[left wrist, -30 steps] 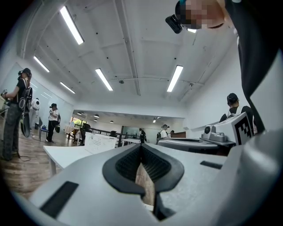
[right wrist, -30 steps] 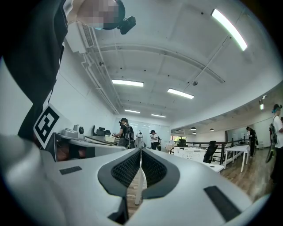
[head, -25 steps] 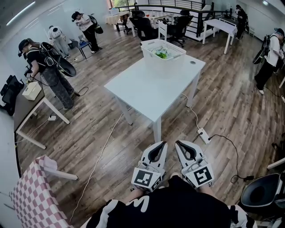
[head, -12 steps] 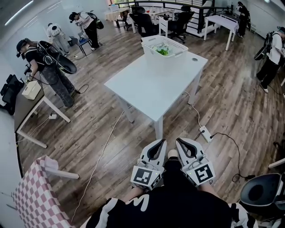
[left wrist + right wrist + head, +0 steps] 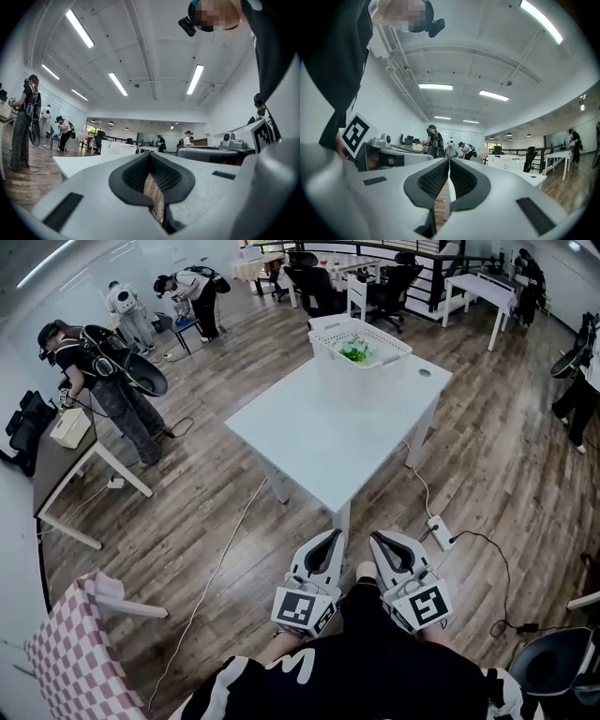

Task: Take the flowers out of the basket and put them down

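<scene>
Left gripper (image 5: 335,536), right gripper (image 5: 377,540): closed, empty; I stand slightly nearer the table (image 5: 328,437) now, flowers (image 5: 354,352) untouched in basket (image 5: 352,381).

No words, numbers or brand names legible anywhere. Only coded patterns: a black-and-white square marker (image 5: 302,608) on the left gripper (image 5: 334,534), a second square marker (image 5: 427,606) on the right gripper (image 5: 376,539). White print on the person's black top (image 5: 298,669) is unreadable.

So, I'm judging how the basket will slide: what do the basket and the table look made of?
The basket looks like white moulded plastic, going by its perforated walls. The table top looks smooth matte white, laminate or painted board; which, I cannot tell.
</scene>
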